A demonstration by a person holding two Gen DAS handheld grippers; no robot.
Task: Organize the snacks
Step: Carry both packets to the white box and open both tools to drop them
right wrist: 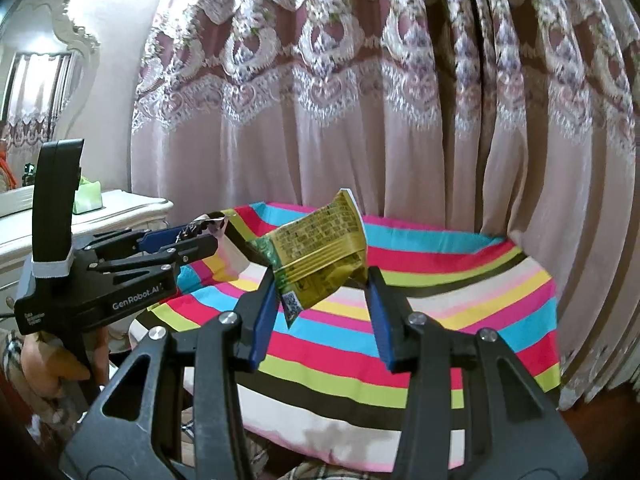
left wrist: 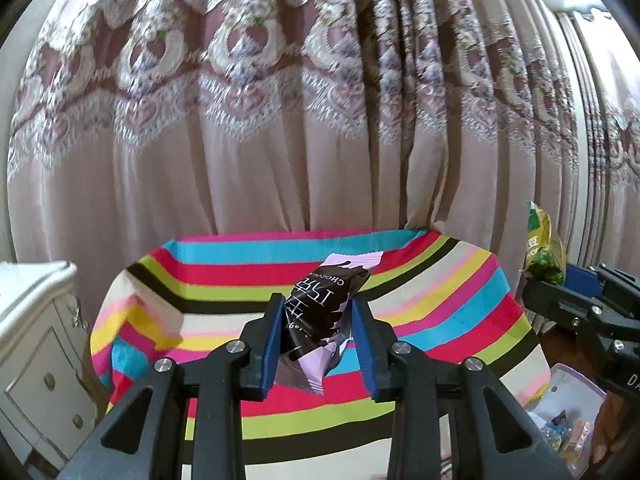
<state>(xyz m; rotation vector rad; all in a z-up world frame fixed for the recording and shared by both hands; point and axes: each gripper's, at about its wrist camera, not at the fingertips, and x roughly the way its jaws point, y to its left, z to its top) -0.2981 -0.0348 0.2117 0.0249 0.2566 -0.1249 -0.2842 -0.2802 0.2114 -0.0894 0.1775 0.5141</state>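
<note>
both grippers' fingers (left wrist: pixel 272 320) pinch packets, chocolate bar (left wrist: pixel 320 312) centre frame, green snack (right wrist: pixel 320 256); carry them level, grips firm.

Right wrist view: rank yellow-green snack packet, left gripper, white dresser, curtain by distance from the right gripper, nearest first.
1. Yellow-green snack packet: clamped between the right gripper fingers, centre.
2. Left gripper: on the left, holding its own wrapper over the striped cloth.
3. White dresser: far left, behind the left gripper.
4. Curtain: backdrop beyond the cloth.
</note>
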